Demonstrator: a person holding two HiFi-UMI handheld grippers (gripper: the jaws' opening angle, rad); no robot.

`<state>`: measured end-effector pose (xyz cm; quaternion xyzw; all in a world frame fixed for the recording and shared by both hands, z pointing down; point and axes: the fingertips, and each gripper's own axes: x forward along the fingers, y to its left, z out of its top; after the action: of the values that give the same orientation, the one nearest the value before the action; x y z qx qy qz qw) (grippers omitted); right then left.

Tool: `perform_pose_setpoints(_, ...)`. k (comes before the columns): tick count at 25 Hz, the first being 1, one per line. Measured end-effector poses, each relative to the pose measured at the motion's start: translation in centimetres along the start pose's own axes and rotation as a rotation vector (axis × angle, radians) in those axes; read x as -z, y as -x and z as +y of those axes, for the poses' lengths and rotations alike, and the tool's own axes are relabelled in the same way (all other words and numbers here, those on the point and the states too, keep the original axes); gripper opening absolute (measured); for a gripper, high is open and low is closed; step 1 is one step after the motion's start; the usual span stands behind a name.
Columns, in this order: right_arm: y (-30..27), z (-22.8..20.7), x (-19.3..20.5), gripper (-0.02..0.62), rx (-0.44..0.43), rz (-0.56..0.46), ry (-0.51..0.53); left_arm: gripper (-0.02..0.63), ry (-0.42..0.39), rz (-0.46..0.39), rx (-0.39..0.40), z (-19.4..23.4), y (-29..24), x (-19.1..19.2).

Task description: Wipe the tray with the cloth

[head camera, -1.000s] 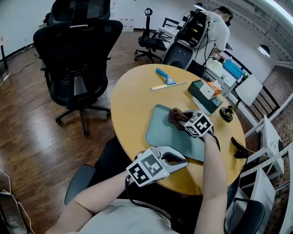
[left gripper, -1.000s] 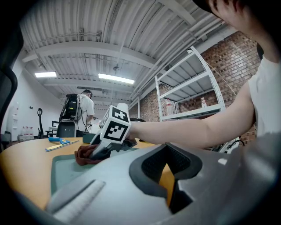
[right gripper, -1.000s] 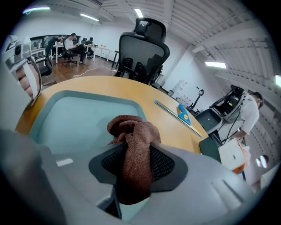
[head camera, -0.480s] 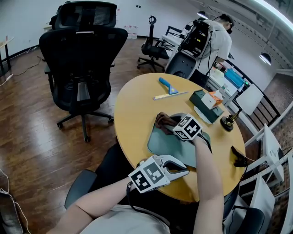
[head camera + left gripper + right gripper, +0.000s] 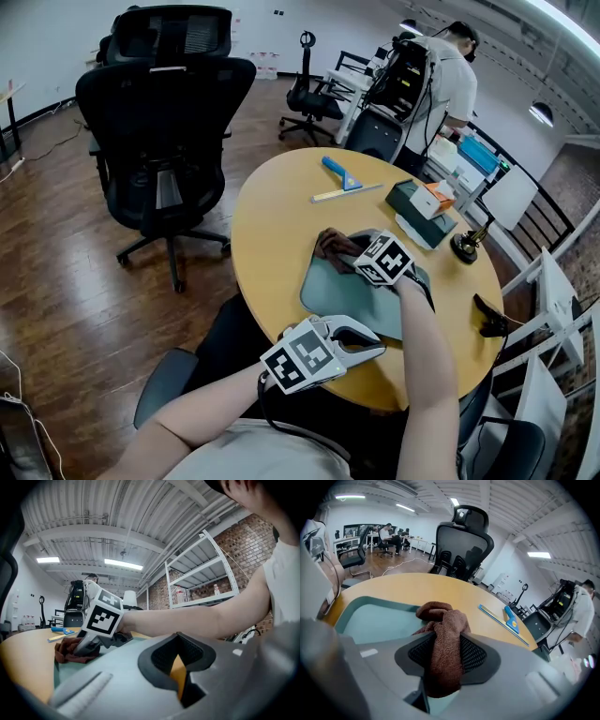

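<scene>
The brown cloth (image 5: 330, 244) is bunched in the clenched jaws of the right gripper (image 5: 349, 253). In the right gripper view a fold of it stands upright between the two black pads, and the rest spills forward past the tips. The cloth lies on the teal tray (image 5: 339, 292), at the tray's 11 o'clock corner, with its far fold reaching the rim. Nothing else lies in the tray.

The tray sits on the round yellow table (image 5: 272, 225), toward the near edge. At the tray's 7 o'clock, over the table's near rim, is the left gripper (image 5: 364, 339). Its jaws are closed on each other and grasp nothing, and it points across the tray's near side.

At 12 o'clock beyond the tray lie a blue squeegee (image 5: 341, 172) and, just beside it, a pale ruler (image 5: 347, 195). At 2 o'clock stands a dark green box (image 5: 419, 223), with a smaller white and orange box (image 5: 432, 199) on top of it. A black office chair (image 5: 164, 122) stands on the wooden floor at 10 o'clock, well apart from the table.
</scene>
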<state>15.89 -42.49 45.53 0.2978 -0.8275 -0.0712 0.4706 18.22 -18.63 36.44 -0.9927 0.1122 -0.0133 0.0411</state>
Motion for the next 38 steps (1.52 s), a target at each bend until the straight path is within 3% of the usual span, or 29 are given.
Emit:
perform_pose_setpoints(8, 4.2, -1.9, 7.7, 0.147, 0.049, 0.092, -0.100, 0.001, 0.008, 0.004, -0.001, 0.2, -0.1, 0.2)
perform_pose_setpoints(16, 8.4, -4.6, 15.3, 0.147, 0.167, 0.182, -0.208, 0.002, 0.027, 0.012, 0.011, 0.0, 0.0, 0.2)
perform_pose_setpoints(25, 10.8, -6.0, 18.8, 0.146, 0.277, 0.265, -0.244, 0.000, 0.037, 0.019, 0.014, 0.0, -0.1, 0.3)
perform_pose_setpoints(28, 11.2, -6.0, 18.3, 0.143, 0.295, 0.234, -0.231, 0.001, 0.036, 0.021, 0.016, 0.0, -0.1, 0.2)
perform_pose_setpoints(30, 12.5, -6.4, 16.9, 0.141, 0.325, 0.161, -0.247, 0.002, 0.035, 0.022, 0.016, 0.1, -0.1, 0.2)
perform_pose_setpoints(35, 19.1, -7.8, 13.0, 0.140, 0.439, -0.038, -0.296, 0.002, 0.041, 0.023, 0.017, 0.1, 0.0, 0.3)
perform_pose_setpoints(38, 22.7, -7.8, 13.4, 0.141, 0.488, -0.071, -0.324, 0.002, 0.040, 0.019, 0.017, 0.2, 0.0, 0.3)
